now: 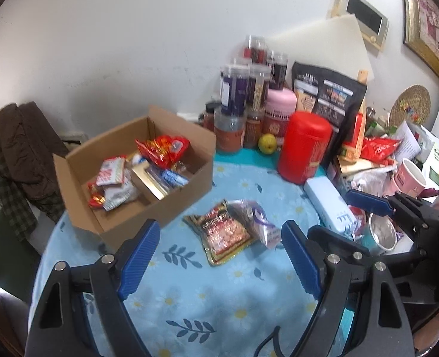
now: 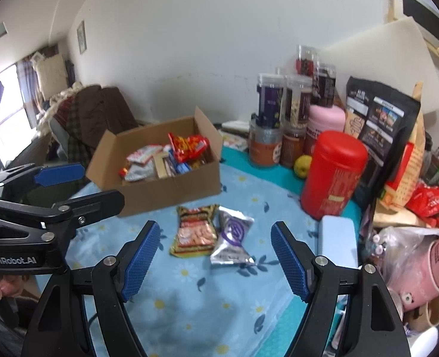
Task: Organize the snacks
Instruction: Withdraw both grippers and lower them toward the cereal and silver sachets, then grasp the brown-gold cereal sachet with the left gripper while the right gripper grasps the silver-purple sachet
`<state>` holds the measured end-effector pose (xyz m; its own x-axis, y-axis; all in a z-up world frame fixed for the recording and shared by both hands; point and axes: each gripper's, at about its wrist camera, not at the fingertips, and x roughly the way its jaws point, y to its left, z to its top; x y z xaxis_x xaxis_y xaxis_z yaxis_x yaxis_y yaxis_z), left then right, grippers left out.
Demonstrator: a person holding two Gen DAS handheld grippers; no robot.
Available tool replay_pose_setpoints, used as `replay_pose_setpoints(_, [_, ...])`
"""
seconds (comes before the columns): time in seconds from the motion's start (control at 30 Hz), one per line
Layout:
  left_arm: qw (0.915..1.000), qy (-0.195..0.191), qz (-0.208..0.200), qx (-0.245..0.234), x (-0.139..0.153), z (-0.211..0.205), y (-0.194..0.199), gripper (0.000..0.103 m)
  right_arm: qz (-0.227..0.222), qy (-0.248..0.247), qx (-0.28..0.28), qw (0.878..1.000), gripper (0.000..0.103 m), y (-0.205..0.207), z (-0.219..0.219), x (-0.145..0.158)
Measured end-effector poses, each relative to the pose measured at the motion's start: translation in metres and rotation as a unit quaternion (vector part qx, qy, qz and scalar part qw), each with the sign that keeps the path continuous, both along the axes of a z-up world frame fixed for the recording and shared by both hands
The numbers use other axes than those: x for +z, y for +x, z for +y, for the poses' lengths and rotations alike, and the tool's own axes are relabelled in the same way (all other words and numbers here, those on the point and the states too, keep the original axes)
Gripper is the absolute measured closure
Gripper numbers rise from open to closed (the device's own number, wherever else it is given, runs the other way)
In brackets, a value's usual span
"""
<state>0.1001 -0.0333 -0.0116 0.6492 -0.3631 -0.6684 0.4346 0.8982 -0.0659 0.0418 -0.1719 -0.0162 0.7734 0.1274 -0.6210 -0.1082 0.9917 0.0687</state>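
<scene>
Two snack packets lie side by side on the blue flowered tablecloth point(image 1: 189, 297): a red-and-gold one point(image 1: 221, 233) point(image 2: 194, 232) and a silver one with purple print point(image 1: 259, 221) point(image 2: 233, 239). Behind them an open cardboard box point(image 1: 166, 205) point(image 2: 171, 192) holds several snack packs, with a red bag point(image 1: 163, 148) on top. My left gripper point(image 1: 219, 263) hovers open in front of the packets, nothing between its fingers. My right gripper point(image 2: 215, 261) is also open and empty, just short of the same packets. Each gripper shows at the edge of the other's view.
A red canister point(image 1: 304, 145) point(image 2: 332, 175), stacked jars point(image 1: 240, 89), a black pouch point(image 1: 329, 95), a green apple point(image 1: 267, 142), a white box point(image 1: 329, 205), pink cups point(image 2: 437, 261) and loose bags crowd the table's right side. A chair with brown clothing point(image 1: 20, 148) stands at the left.
</scene>
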Motion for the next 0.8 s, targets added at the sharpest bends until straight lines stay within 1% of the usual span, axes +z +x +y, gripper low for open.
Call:
replay_pose_setpoints(0.1, [0.9999,0.006,0.008,0.005,-0.011,-0.002,0.007,0.019,0.017,0.01,0.005,1.0,0.025,0.01,-0.003,-0.014])
replay_pose_setpoints(0.23, [0.9997,0.009,0.024,0.007,-0.026,-0.004,0.021,0.019,0.036,0.009,0.005,0.999,0.025,0.026,-0.006,-0.029])
replay_pose_setpoints(0.53, [0.9969,0.009,0.077,0.014,-0.069,-0.011,0.064,0.019,0.065,0.013,0.006,0.998,0.025,0.066,-0.015,-0.068])
replay_pose_setpoints(0.8, [0.9927,0.01,0.119,0.014,-0.101,-0.02,0.096,0.019,0.1,0.03,0.001,0.995,0.026,0.095,-0.024,-0.102])
